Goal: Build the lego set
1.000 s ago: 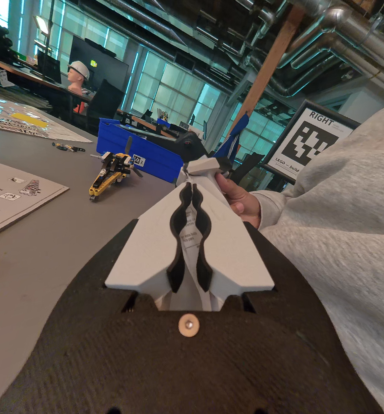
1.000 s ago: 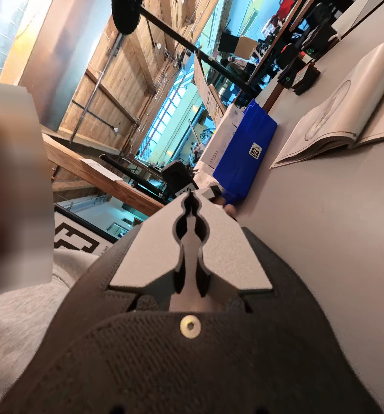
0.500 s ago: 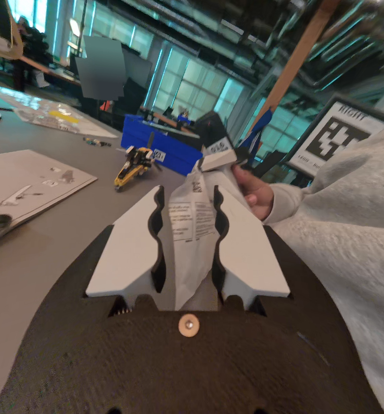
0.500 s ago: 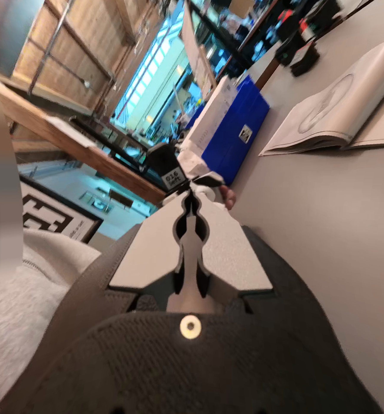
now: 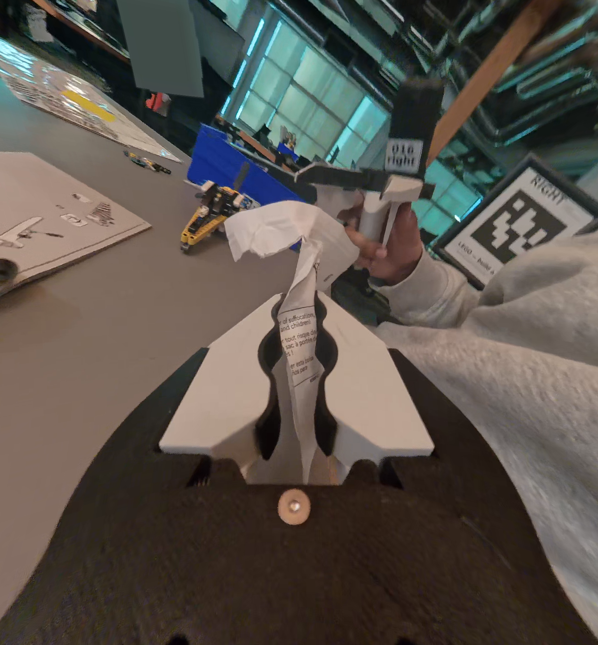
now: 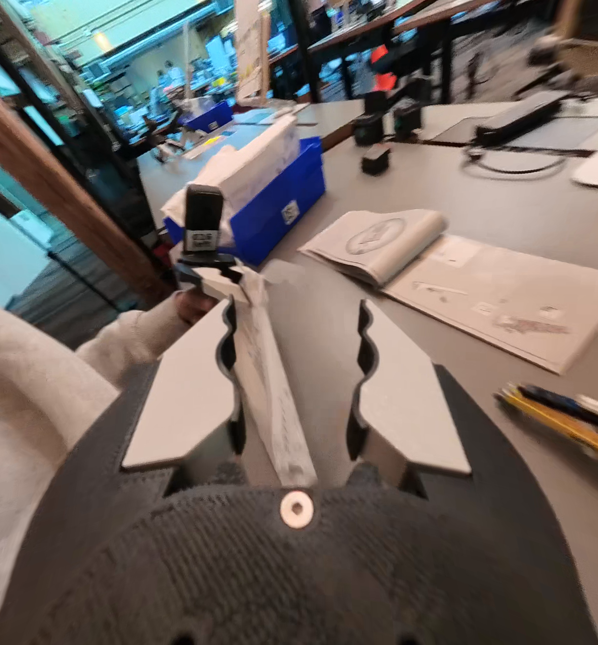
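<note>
- The big grey table [image 5: 81, 349] lies under both grippers and spreads out past the jaws on every side.
- A person's soft grey sleeve [image 5: 500, 349] fills the space to the right of the left gripper's jaws.
- An open white paper instruction book [image 6: 465, 279] lies flat on the table, ahead and to the right of the right gripper's jaws.
- A blue plastic bin [image 6: 276, 206] sits on the table, far ahead of the right gripper's jaws. White bags poke out of its top.
- The left gripper [image 5: 297, 307], with white fingers on a black body, has its jaws pressed together on a white crinkly paper bag [image 5: 301, 349].
- The paper bag runs between those jaws and out past the tips, where its torn end flops over to the left.
- The right gripper [image 6: 295, 310], also white and black, has its jaws wide apart. A strip of the same bag lies in the gap, close against the left jaw. It is blurry, so I cannot tell if it touches the jaw.
- A small yellow and black lego model [image 5: 210, 216] rests on the table, ahead and to the left of the left gripper's jaws, just in front of the blue bin.
- A few tiny loose lego pieces [image 5: 147, 164] lie farther away on the table, beyond the model.
</note>
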The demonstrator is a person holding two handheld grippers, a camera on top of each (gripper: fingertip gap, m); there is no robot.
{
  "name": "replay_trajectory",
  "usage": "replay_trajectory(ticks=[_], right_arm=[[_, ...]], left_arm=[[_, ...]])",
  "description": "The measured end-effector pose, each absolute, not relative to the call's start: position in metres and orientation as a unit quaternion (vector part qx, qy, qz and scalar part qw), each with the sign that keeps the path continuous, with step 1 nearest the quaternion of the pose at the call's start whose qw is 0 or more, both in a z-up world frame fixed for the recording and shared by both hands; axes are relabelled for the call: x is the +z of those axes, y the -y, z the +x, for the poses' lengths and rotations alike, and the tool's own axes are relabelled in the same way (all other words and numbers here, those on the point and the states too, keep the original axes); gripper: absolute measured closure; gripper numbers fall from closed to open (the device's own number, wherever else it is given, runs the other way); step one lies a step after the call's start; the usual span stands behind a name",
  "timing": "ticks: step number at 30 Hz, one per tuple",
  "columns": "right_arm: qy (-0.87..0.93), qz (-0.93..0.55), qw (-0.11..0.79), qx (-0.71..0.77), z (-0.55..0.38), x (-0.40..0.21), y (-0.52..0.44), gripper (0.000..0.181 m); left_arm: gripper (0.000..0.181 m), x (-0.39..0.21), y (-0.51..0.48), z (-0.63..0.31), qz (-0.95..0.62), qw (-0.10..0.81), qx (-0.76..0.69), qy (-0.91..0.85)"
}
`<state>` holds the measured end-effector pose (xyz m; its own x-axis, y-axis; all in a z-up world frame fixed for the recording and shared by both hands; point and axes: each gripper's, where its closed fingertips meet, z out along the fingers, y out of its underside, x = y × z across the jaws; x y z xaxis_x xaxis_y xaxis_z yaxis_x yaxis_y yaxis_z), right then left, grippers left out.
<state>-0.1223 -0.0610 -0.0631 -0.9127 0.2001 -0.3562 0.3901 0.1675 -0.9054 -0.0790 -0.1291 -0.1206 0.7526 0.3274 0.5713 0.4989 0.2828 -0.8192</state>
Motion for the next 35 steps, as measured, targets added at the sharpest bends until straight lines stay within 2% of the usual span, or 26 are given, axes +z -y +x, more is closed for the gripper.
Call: replay_trajectory(ticks=[2,5,8,9,12,13,15,17,20,23,25,27,30,32,35], right_arm=[[-0.748,0.221,0.053,-0.623,-0.136,-0.074,0.037,0.106],[-0.720,0.259,0.097,-0.636,-0.134,-0.096,0.018,0.101],[-0.756,0.273,0.119,-0.582,-0.121,-0.141,0.022,0.097],[-0.778,0.270,0.120,-0.555,-0.117,-0.155,0.025,0.108],[-0.792,0.234,0.099,-0.556,-0.111,-0.160,0.039,0.177],[-0.788,0.228,0.079,-0.566,-0.115,-0.154,0.042,0.181],[-0.771,0.227,0.043,-0.593,-0.130,-0.137,0.042,0.181],[-0.729,0.241,0.057,-0.638,-0.140,-0.109,0.040,0.181],[-0.725,0.253,0.100,-0.632,-0.149,-0.094,0.035,0.181],[-0.795,0.208,0.102,-0.561,-0.142,-0.098,0.036,0.181],[-0.845,0.163,0.101,-0.499,-0.131,-0.102,0.039,0.181],[-0.876,0.115,0.141,-0.446,-0.112,-0.102,0.043,0.181],[-0.898,0.054,0.203,-0.387,-0.091,-0.106,0.048,0.181],[-0.902,0.016,0.230,-0.364,-0.084,-0.110,0.052,0.181],[-0.907,-0.031,0.252,-0.337,-0.081,-0.119,0.056,0.181]], left_arm=[[0.171,-0.121,0.138,-0.085,-0.577,0.727,-0.057,0.369],[0.171,-0.124,0.144,-0.091,-0.564,0.725,-0.059,0.392],[0.171,-0.129,0.145,-0.096,-0.564,0.714,-0.053,0.411],[0.171,-0.129,0.143,-0.095,-0.567,0.713,-0.057,0.408],[0.170,-0.131,0.140,-0.093,-0.573,0.708,-0.060,0.409],[0.169,-0.132,0.139,-0.093,-0.575,0.704,-0.061,0.412],[0.166,-0.137,0.141,-0.095,-0.576,0.695,-0.061,0.426],[0.159,-0.144,0.141,-0.096,-0.588,0.675,-0.066,0.442],[0.132,-0.145,0.160,-0.109,-0.581,0.656,0.004,0.482],[0.111,-0.115,0.185,-0.115,-0.547,0.681,0.092,0.479],[0.106,-0.091,0.191,-0.110,-0.548,0.686,0.156,0.454],[0.103,-0.070,0.182,-0.105,-0.566,0.677,0.203,0.424],[0.097,-0.057,0.137,-0.099,-0.629,0.649,0.198,0.379],[0.094,-0.061,0.101,-0.098,-0.693,0.603,0.192,0.346],[0.097,-0.079,0.075,-0.112,-0.786,0.476,0.236,0.316]])
